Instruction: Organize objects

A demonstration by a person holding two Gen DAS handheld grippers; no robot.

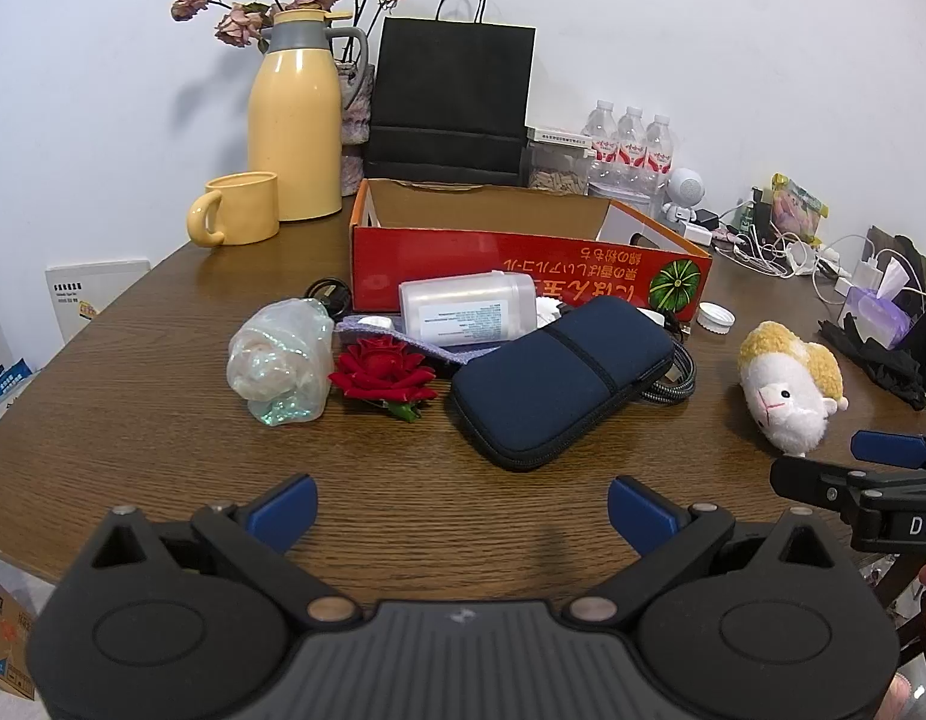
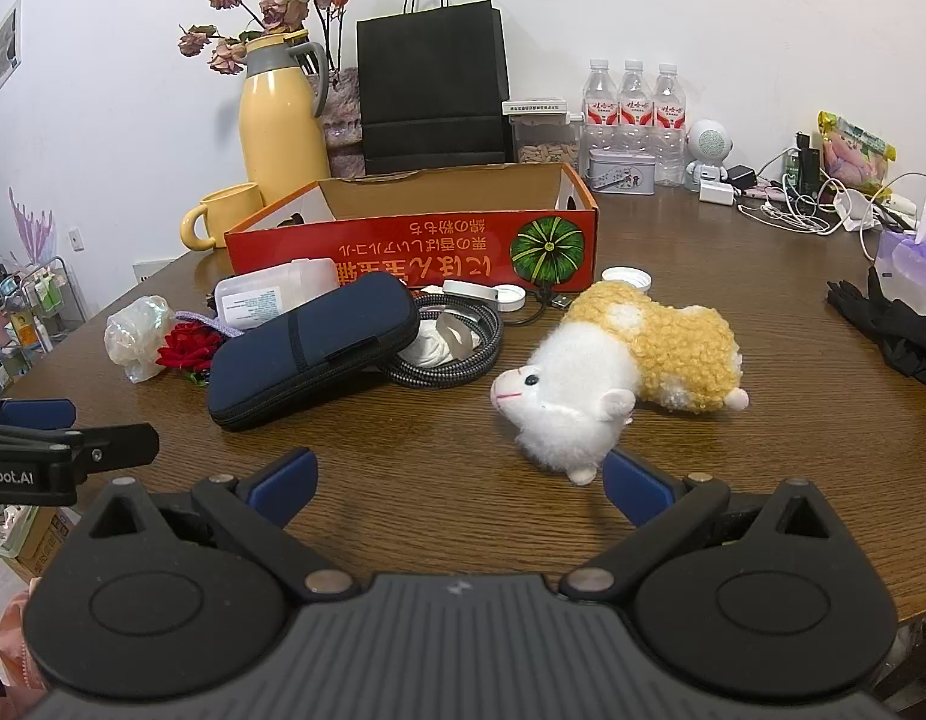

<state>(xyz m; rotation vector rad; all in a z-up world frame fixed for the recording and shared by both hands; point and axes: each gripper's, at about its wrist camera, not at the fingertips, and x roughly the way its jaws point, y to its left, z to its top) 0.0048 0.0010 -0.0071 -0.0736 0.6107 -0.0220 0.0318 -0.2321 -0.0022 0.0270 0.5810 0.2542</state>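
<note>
Left wrist: I note the left gripper (image 1: 462, 507) with fingers released over the surface (image 1: 163, 450) near edge; right gripper (image 2: 460, 489) likewise released, beside the plush (image 2: 619, 378).

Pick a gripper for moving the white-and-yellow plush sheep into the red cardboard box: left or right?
Right, probably. The right gripper stands open just short of the white-and-yellow plush sheep, one blue pad beside its foot. The left gripper, also open, faces the dark blue zip pouch. The red cardboard box lies behind both.
</note>
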